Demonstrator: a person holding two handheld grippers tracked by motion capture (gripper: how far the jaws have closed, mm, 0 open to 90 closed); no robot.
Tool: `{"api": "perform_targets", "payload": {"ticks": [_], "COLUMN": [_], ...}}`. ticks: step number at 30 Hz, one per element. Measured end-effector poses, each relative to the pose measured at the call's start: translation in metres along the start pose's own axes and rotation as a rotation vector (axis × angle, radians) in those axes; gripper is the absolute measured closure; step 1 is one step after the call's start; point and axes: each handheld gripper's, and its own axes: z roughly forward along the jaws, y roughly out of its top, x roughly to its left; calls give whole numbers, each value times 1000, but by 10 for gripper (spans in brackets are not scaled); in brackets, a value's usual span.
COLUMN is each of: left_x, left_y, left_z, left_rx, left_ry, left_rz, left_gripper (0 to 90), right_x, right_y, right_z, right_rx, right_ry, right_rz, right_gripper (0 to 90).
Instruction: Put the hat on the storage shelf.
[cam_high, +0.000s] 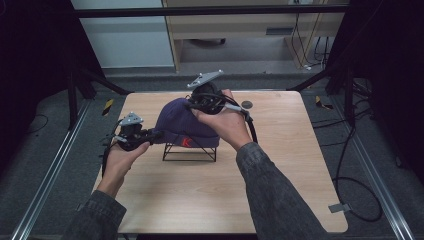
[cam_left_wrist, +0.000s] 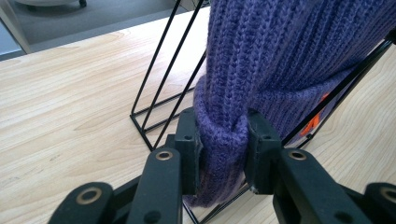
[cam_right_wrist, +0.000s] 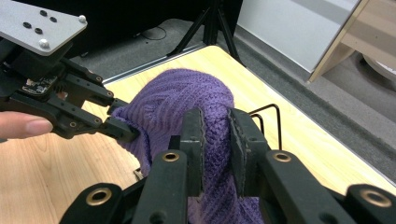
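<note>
A purple knit beanie (cam_high: 182, 125) with an orange mark on its cuff sits over a black wire stand (cam_high: 190, 152) in the middle of the wooden table (cam_high: 285, 165). My left gripper (cam_high: 155, 134) comes in from the left and is shut on the rolled cuff (cam_left_wrist: 219, 140), which bunches between its pads (cam_left_wrist: 189, 144). My right gripper (cam_high: 192, 105) reaches over from the far right side and is shut on a fold of the knit (cam_right_wrist: 215, 135). In the right gripper view the left gripper (cam_right_wrist: 126, 131) bites the beanie's (cam_right_wrist: 182, 98) left edge.
A small dark disc (cam_high: 246, 104) lies on the table behind the right hand. Black frame posts and tripod legs stand around the table, and cables (cam_high: 350, 200) trail over the floor at the right. Bare wood stretches toward the near edge.
</note>
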Motion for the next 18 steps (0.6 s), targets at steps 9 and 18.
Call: {"api": "perform_targets", "payload": {"ticks": [9,18], "left_x": [1,3], "left_y": [-9,-16], "left_z": [4,7], "left_rx": [3,21], "left_ry": [5,6], "left_rz": [4,-2], "left_gripper": [700,700], "right_x": [3,4], "right_y": [-5,-9], "right_z": [4,11], "right_rx": [32,41], "right_ry": [9,21], "right_rz": [-9,-1], "right_gripper": [764,764]}}
